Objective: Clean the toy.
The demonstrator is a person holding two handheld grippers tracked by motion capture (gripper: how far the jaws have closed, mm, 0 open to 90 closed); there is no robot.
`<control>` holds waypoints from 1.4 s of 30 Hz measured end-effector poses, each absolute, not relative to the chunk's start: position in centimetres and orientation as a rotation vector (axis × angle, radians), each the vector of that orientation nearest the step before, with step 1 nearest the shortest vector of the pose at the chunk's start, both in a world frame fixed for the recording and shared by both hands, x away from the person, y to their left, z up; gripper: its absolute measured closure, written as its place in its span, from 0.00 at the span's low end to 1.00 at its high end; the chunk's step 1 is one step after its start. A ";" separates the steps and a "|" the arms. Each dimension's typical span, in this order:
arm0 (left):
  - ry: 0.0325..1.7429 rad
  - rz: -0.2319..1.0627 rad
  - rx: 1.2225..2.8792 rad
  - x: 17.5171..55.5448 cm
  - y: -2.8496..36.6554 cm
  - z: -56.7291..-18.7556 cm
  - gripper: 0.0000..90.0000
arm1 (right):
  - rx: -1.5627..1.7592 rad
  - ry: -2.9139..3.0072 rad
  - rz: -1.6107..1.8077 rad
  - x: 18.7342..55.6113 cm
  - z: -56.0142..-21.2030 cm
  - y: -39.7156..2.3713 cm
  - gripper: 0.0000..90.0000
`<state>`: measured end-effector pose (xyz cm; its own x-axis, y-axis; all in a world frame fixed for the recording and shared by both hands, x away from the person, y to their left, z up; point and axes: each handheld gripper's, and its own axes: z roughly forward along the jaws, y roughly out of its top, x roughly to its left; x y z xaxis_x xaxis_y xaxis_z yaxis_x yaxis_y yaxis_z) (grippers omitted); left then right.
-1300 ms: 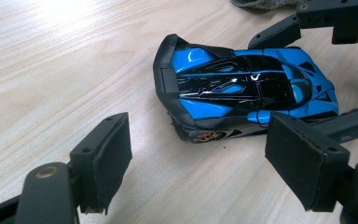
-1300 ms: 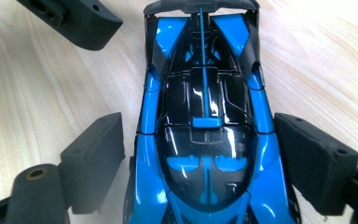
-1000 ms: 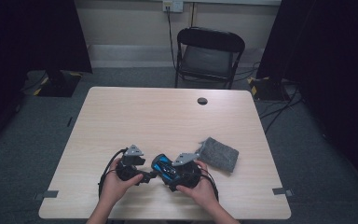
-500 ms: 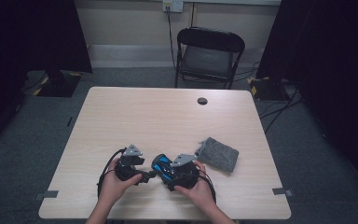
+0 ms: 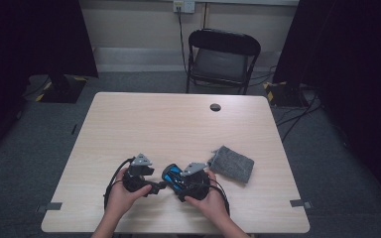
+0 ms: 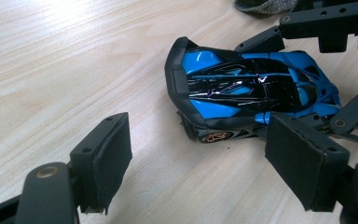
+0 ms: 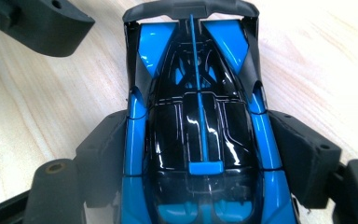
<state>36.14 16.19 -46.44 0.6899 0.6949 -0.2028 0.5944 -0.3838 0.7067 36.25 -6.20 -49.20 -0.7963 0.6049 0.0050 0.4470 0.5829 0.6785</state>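
Blue-and-black toy car [image 5: 174,176] sits on wooden table [image 5: 178,124], close to near edge, roughly mid-width. Right gripper [image 5: 194,181] straddles it: jaws have just been closing, pads [image 7: 105,158] flush against both car flanks in right gripper view, so looks like pinch on car body. Left gripper [image 5: 151,186] just beside car's tail, jaws spread wide, nothing between them, pads [image 6: 107,158] clear of car. Grey pouch [image 5: 232,163] lies toward right edge, near right gripper.
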 end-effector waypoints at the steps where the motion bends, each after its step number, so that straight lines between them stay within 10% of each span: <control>1: 0.986 0.162 2.100 36.1 16.2 -46.4 0.25 | 0.878 2.587 1.011 36.2 -49.2 -6.2 0.28; 42: 0.991 0.163 2.082 36.3 16.9 -46.2 0.25 | 0.857 2.609 1.030 36.5 -48.9 -6.6 0.29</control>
<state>36.27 16.88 -46.21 0.6837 0.6988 -0.2104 0.5949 -0.3667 0.7153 36.50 -6.60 -48.93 -0.8095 0.5868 0.0190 0.4416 0.5872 0.6783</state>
